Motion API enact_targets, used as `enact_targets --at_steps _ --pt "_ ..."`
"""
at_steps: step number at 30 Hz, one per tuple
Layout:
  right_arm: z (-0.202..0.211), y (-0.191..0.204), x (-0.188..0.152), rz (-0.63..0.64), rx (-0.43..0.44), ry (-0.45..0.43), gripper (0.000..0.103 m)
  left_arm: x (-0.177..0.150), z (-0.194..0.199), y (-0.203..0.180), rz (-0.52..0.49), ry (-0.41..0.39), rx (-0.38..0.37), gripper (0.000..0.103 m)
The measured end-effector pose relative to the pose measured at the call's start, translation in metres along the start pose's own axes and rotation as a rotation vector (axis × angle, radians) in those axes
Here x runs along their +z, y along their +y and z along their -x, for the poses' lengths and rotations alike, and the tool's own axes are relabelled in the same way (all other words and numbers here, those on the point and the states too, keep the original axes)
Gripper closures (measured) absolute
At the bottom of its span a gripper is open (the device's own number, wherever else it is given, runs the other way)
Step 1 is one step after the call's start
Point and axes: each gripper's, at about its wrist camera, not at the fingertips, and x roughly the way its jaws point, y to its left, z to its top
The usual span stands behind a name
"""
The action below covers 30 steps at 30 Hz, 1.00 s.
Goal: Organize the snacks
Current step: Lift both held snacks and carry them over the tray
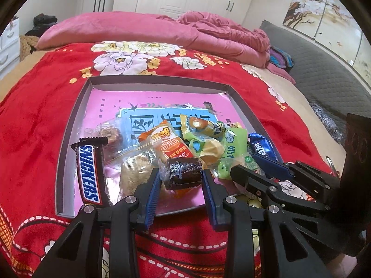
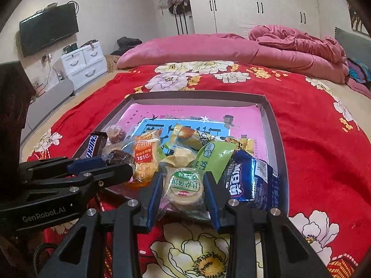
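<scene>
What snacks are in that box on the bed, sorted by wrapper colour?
Brown Snickers bar: 1
Clear bags: 2, dark cake and pale biscuit
Orange rice cake: 1
Yellow pack: 1
Green: 2, milk snack and round cake
Blue Oreo pack: 1
Total visible: 8; more may be hidden.

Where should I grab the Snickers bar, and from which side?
Grip the Snickers bar across its narrow width at mid-length, coming from above. It lies long and slim along the tray's left wall, its far end propped on another snack, so an end-on approach looks less secure.
</scene>
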Motion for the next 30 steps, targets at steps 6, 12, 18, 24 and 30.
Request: enact_targets --at_steps 6,12,18,24,30 --pt "0.006 0.003 -0.003 0.033 -0.009 0.002 0.066 0.001 -0.002 0.001 0.002 0.001 0.002 0.066" --pt "0.013 0.009 -0.009 0.095 -0.039 0.005 0.065 0.001 -0.003 0.001 0.002 0.006 0.003 0.066" --pt "0.022 0.007 -0.013 0.103 -0.034 0.01 0.065 0.001 -0.004 0.001 0.012 0.007 -0.001 0.066" --pt "0.017 0.005 -0.013 0.094 -0.036 0.019 0.065 0.001 -0.004 -0.003 0.006 0.009 -0.01 0.066" --pt "0.008 0.004 -0.008 0.065 -0.03 0.022 0.065 -0.002 -0.007 -0.011 -0.014 0.024 -0.015 0.065"
